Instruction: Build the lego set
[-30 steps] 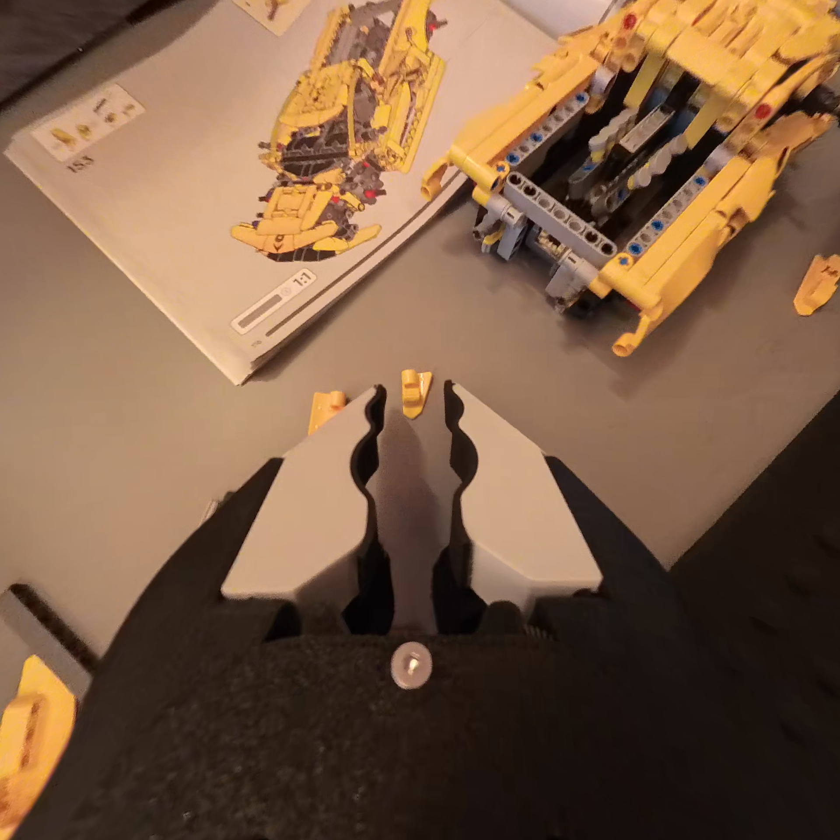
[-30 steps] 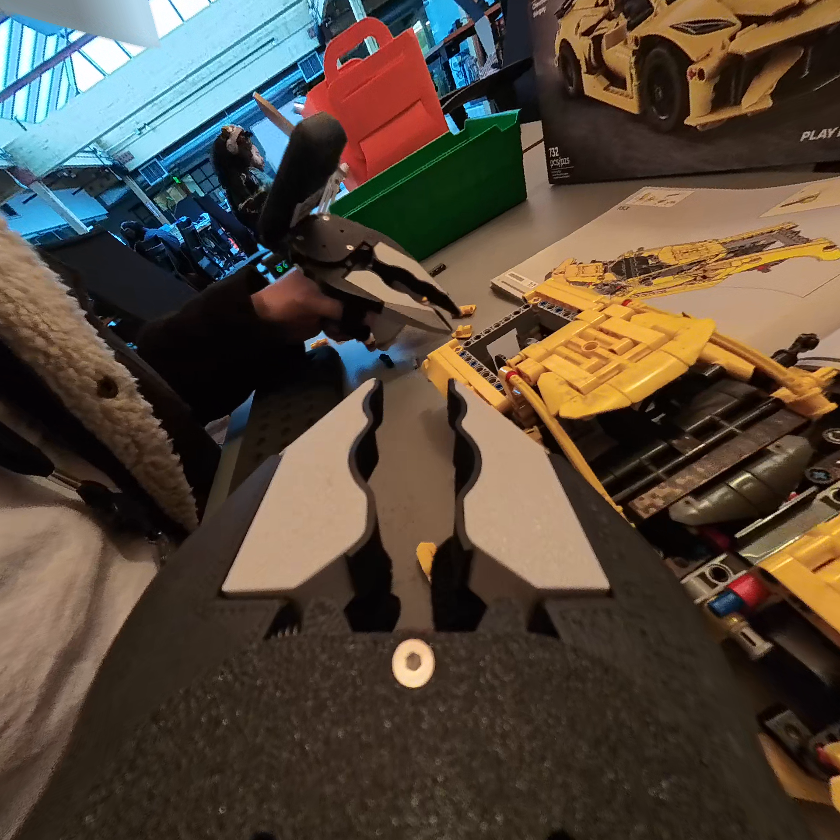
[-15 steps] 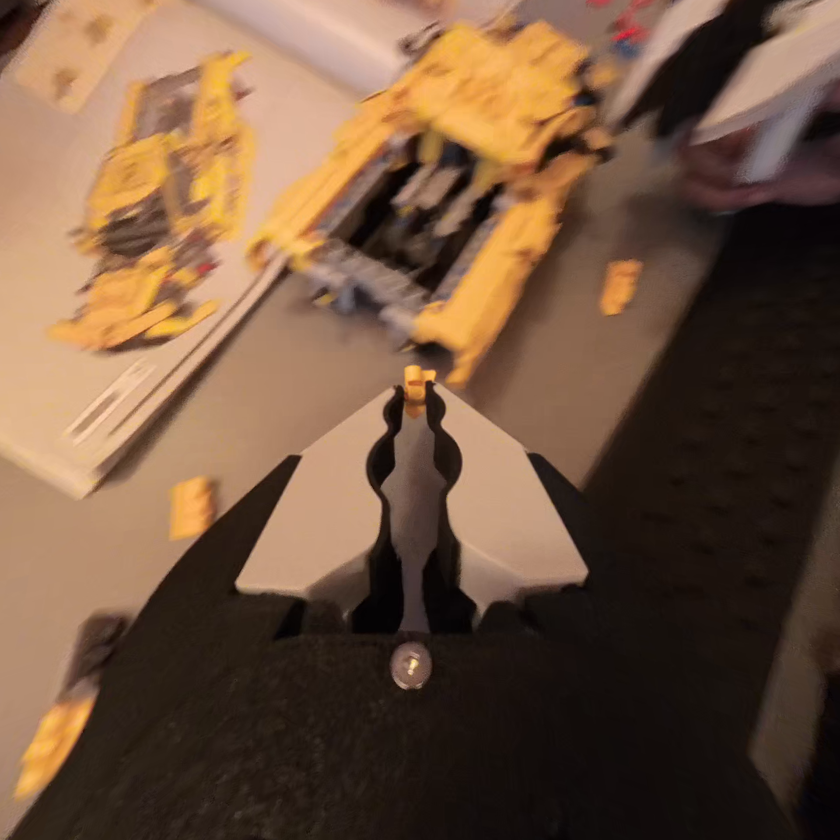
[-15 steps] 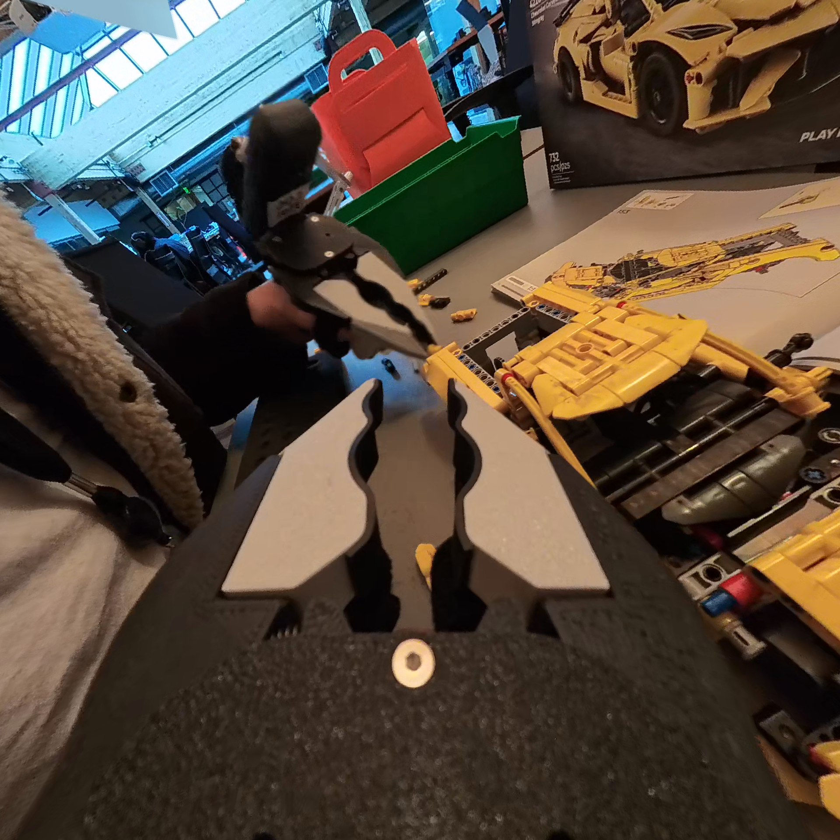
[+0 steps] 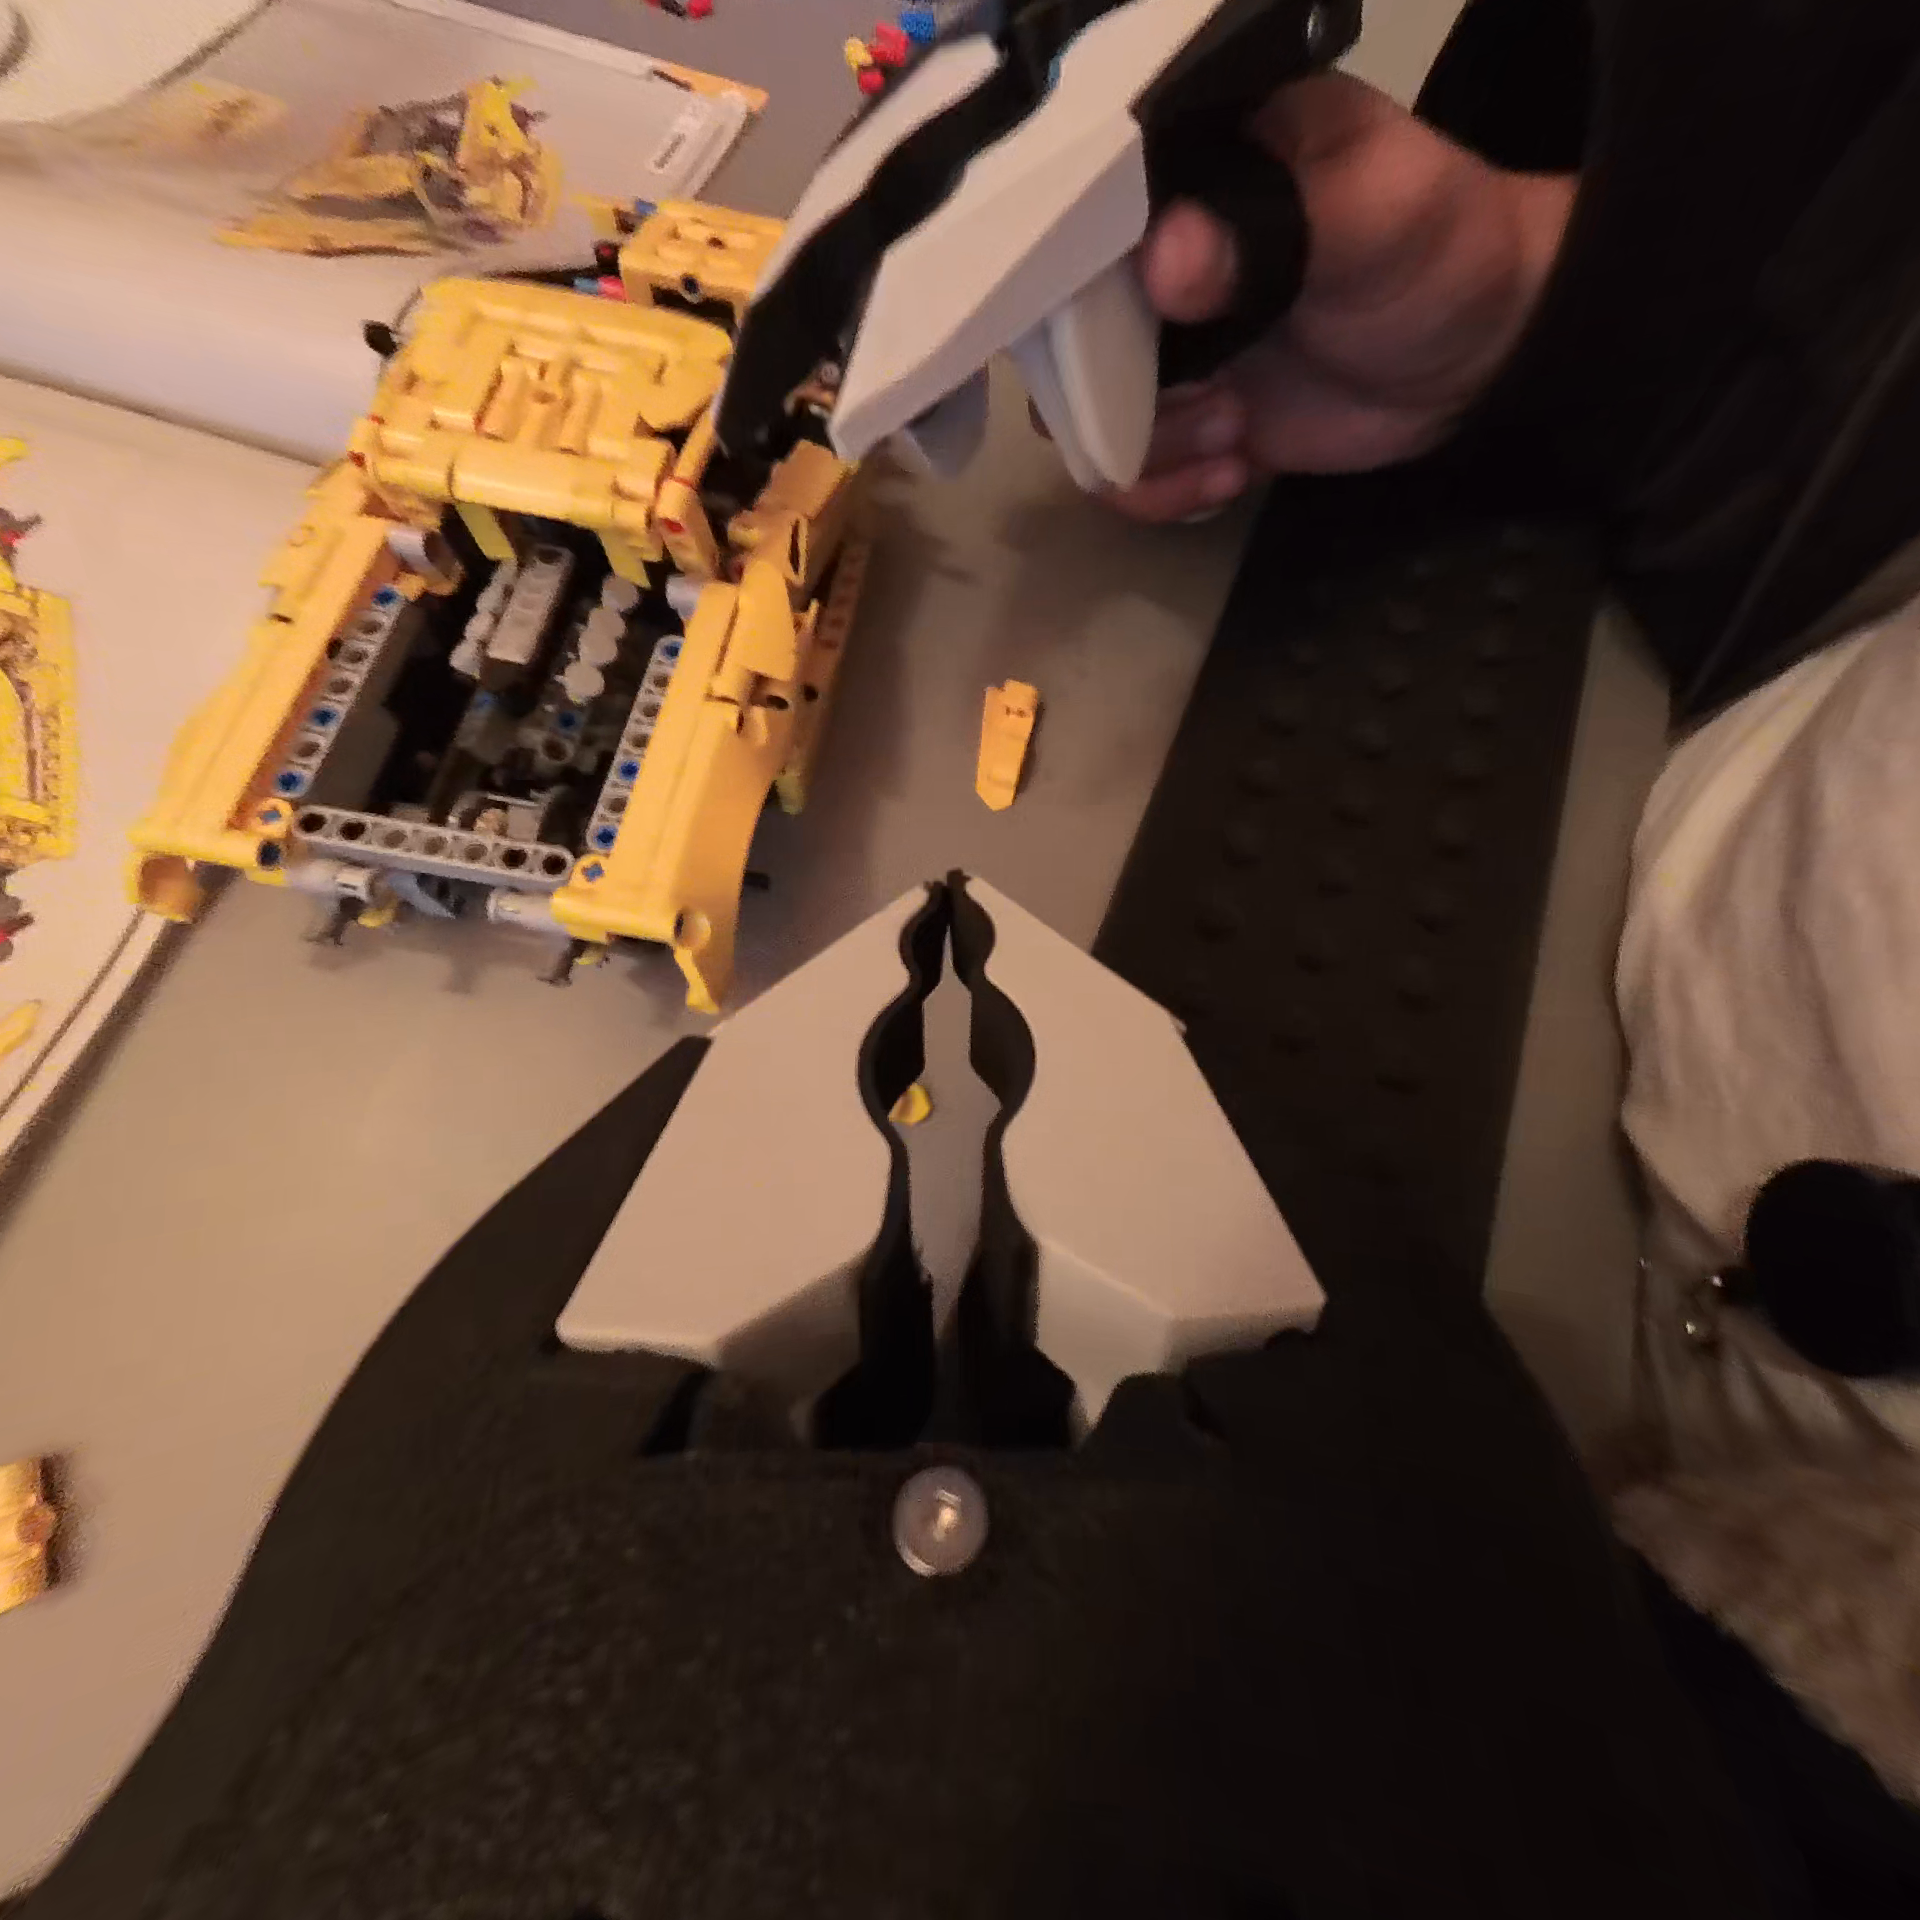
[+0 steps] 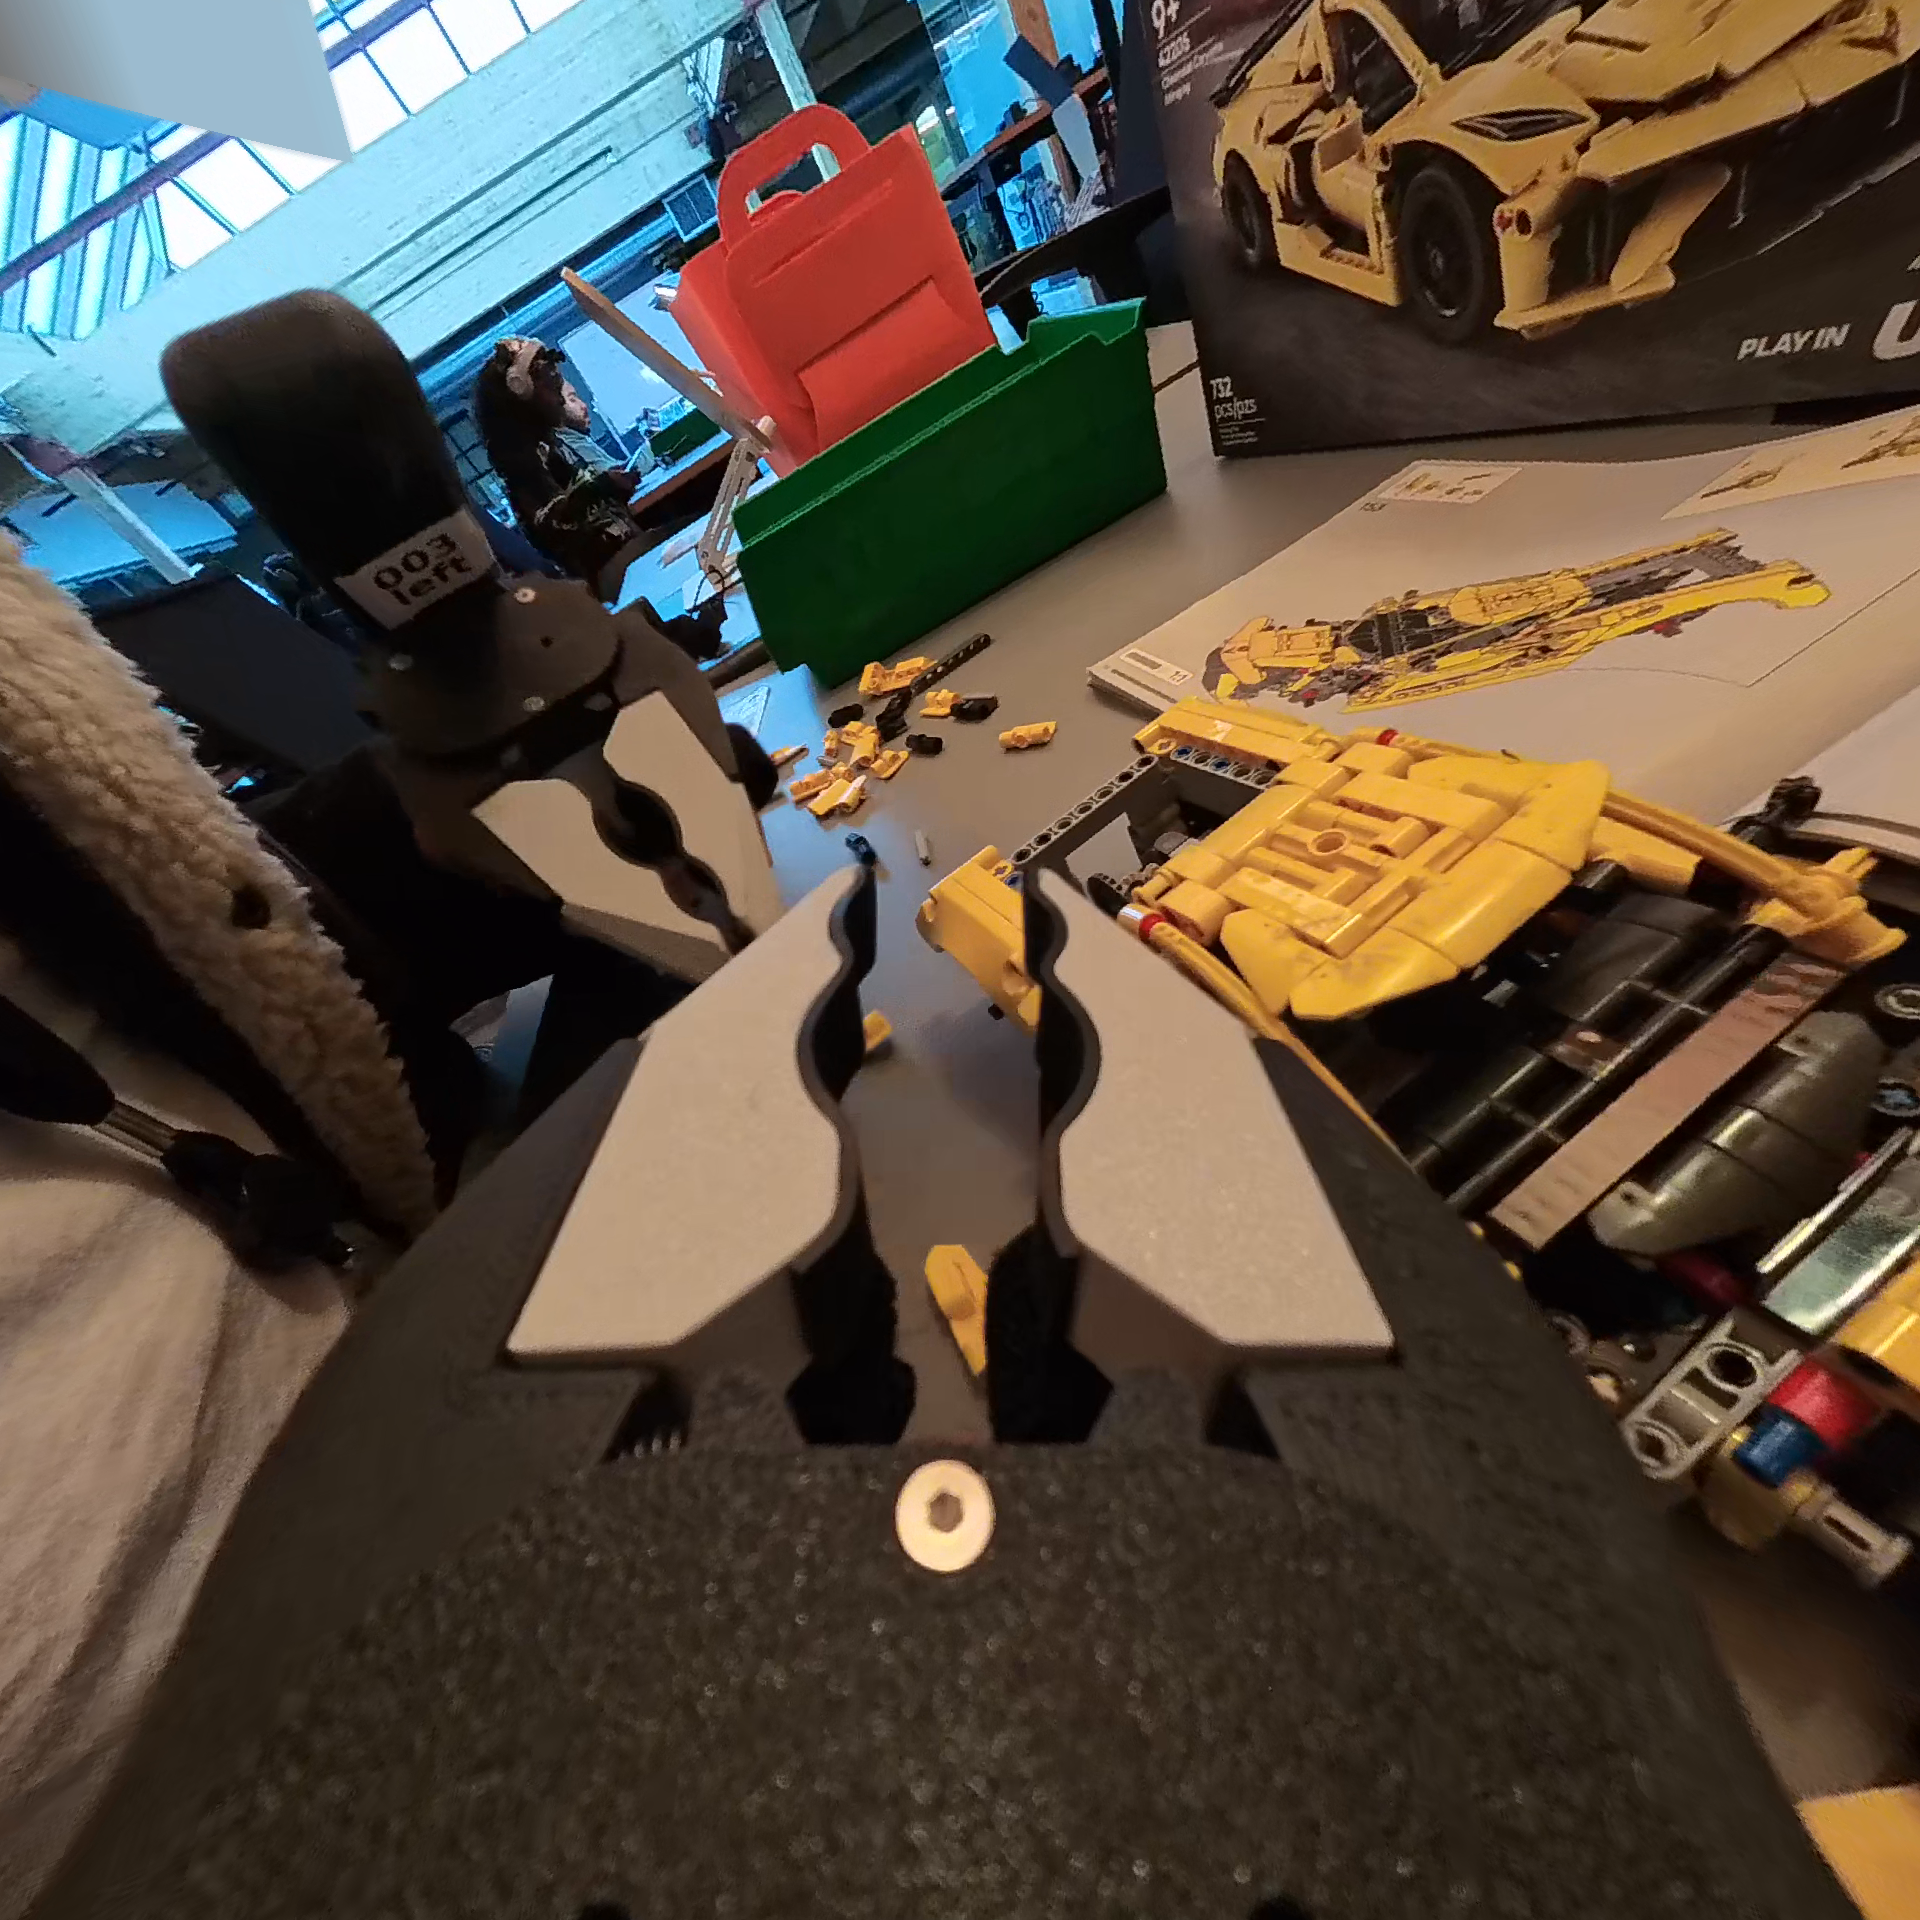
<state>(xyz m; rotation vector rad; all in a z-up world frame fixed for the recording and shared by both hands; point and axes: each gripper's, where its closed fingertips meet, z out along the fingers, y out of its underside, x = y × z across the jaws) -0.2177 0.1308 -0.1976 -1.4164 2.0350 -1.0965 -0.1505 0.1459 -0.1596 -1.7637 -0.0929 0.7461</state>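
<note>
Sitting mid-tabletop (image 5: 364,1143), the yellow car (image 5: 499,665) has the booklet (image 6: 1558,582) behind it. The left tool (image 5: 951,894) is pinched together near its corner, a small yellow piece (image 5: 911,1107) showing behind the tips. The right tool (image 6: 948,883) gapes narrowly, empty, beside the car; loose parts (image 6: 883,727) and a green bin (image 6: 956,520) lie beyond.

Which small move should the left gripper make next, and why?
Probably open the left gripper and lower it onto the small yellow piece showing through the gap behind its tips. The tips meet with nothing visible between them, so it seems to hold nothing for the yellow car.
</note>
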